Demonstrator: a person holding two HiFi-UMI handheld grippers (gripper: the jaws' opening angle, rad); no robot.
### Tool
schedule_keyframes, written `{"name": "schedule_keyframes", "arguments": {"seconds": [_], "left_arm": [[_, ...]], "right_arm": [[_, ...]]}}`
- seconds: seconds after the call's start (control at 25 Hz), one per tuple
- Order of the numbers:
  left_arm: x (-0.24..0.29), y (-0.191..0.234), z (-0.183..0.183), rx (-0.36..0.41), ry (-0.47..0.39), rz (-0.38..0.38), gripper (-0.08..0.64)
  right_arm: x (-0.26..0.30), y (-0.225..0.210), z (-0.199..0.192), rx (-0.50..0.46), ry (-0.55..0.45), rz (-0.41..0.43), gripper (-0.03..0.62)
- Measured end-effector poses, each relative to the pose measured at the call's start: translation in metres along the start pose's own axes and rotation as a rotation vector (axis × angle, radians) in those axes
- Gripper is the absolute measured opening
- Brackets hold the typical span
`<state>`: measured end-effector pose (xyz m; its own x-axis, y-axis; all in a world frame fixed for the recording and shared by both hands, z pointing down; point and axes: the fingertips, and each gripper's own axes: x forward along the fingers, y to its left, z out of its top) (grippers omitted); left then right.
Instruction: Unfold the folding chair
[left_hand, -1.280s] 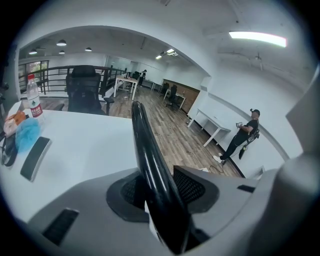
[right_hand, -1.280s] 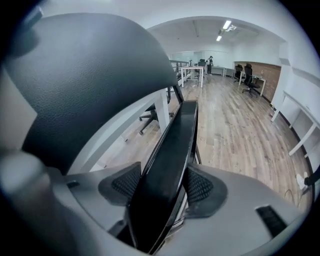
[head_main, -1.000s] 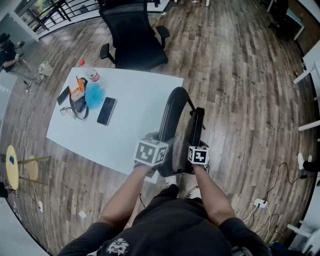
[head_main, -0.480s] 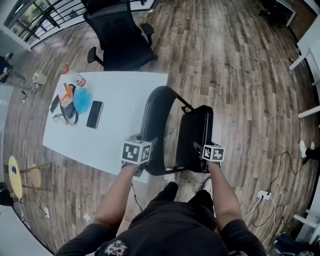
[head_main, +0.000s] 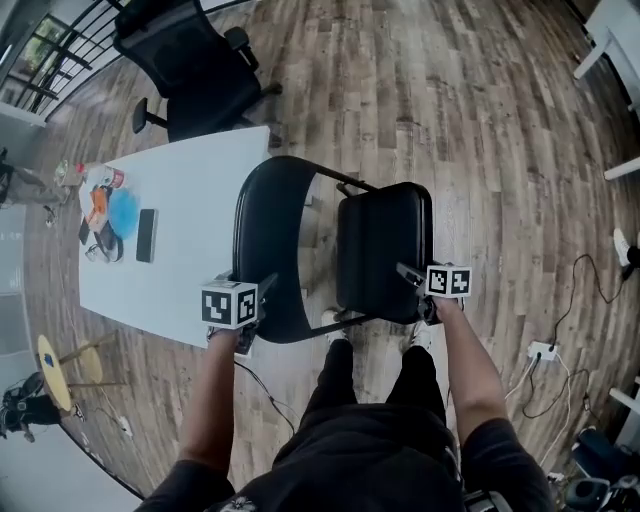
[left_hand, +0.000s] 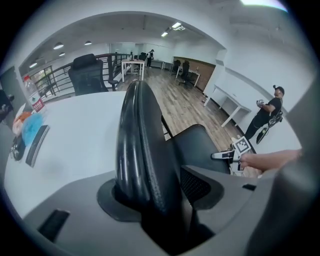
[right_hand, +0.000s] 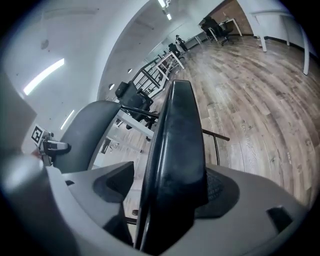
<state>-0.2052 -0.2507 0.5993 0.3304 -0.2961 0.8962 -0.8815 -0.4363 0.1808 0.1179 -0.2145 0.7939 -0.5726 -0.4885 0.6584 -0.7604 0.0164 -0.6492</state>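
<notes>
The black folding chair stands opened out in the head view, its curved backrest (head_main: 262, 250) on the left and its seat (head_main: 385, 250) on the right. My left gripper (head_main: 250, 318) is at the backrest's near edge. In the left gripper view the backrest (left_hand: 140, 140) runs between the jaws of that gripper (left_hand: 160, 192), which are opening. My right gripper (head_main: 412, 282) is at the seat's near right corner. In the right gripper view the seat's edge (right_hand: 177, 135) lies between the opening jaws of that gripper (right_hand: 170, 195), with a gap at the left pad.
A white table (head_main: 190, 250) sits right behind the backrest, carrying a phone (head_main: 146, 235), a bottle (head_main: 100, 178) and small items. A black office chair (head_main: 190, 60) stands beyond it. A power strip (head_main: 545, 350) with cables lies on the wood floor at right, and a yellow stool (head_main: 55, 360) at left.
The seat has swung out to the right, away from the backrest, and now lies flat. Both grippers have come lower, and the right one has moved right with the seat.
</notes>
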Motion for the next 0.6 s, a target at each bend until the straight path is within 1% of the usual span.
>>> {"name": "schedule_keyframes", "arguments": {"seconds": [0.08, 0.24, 0.36, 0.6], "left_arm": [[0.015, -0.017, -0.002, 0.011, 0.023, 0.023, 0.235], [0.048, -0.049, -0.005, 0.028, 0.060, 0.045, 0.235], [0.068, -0.066, -0.009, 0.025, 0.073, 0.056, 0.235], [0.102, -0.106, -0.011, 0.023, 0.081, 0.053, 0.235]], "right_arm": [[-0.009, -0.036, -0.001, 0.022, -0.001, 0.005, 0.351], [-0.023, -0.109, -0.011, 0.053, -0.012, 0.016, 0.351], [-0.028, -0.153, -0.019, 0.068, -0.009, 0.056, 0.351], [-0.032, -0.234, -0.031, 0.145, -0.003, 0.159, 0.351]]}}
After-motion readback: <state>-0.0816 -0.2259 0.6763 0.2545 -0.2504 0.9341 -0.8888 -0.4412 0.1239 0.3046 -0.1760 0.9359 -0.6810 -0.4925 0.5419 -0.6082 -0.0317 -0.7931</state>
